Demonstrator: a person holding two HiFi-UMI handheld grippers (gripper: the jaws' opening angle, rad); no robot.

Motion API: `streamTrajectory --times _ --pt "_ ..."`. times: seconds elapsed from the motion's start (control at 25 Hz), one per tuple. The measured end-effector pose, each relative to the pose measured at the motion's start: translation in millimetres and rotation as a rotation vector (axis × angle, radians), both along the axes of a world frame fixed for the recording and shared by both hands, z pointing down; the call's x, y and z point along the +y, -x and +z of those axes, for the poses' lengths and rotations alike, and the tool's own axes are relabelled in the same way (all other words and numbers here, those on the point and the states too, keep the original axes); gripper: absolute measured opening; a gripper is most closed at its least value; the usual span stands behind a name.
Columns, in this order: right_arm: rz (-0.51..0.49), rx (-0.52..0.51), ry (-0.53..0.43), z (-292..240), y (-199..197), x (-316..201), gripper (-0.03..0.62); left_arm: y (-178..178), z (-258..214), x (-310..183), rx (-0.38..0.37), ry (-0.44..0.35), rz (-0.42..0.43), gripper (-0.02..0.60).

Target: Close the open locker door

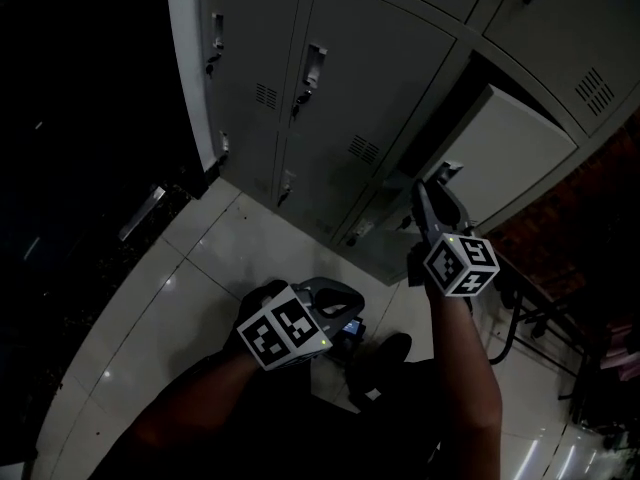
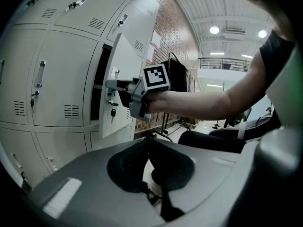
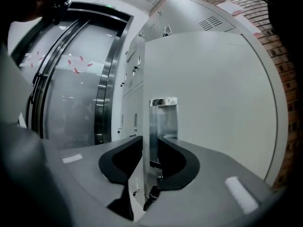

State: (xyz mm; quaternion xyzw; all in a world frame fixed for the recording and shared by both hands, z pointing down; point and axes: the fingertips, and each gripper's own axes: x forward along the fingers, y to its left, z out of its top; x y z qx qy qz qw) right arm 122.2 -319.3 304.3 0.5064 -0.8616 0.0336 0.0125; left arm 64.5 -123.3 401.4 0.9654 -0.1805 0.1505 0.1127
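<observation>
Right gripper [image 3: 150,150] is clamped on the free edge of the open locker door [image 3: 218,98], jaws either side of it at the chrome handle [image 3: 164,119]. Door stands swung out from the grey locker bank [image 1: 350,78]. Left gripper [image 2: 147,148] has its jaws pressed together with nothing between them. It's held low over the white tile floor [image 1: 225,258], well apart from the door.

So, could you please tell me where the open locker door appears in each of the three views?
Head view: the open locker door is at upper right, swung out from the lockers.
Left gripper view: the door is left of centre, edge towards us.
Right gripper view: the door fills centre and right.
Shared landmark: the door's handle, at the right gripper.
</observation>
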Motion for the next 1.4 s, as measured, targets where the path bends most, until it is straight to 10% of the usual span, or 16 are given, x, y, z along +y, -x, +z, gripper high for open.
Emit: streamTrajectory --times 0.76,1.4 --pt "0.229 0.042 0.039 1.7 -8.9 -117.8 0.106 22.1 -1.7 -5.8 0.015 0.0 -0.046 0.012" --pt "0.231 0.032 0.005 1.6 -10.5 -86.5 0.104 22.5 -6.4 -6.3 0.049 0.002 -0.035 0.012"
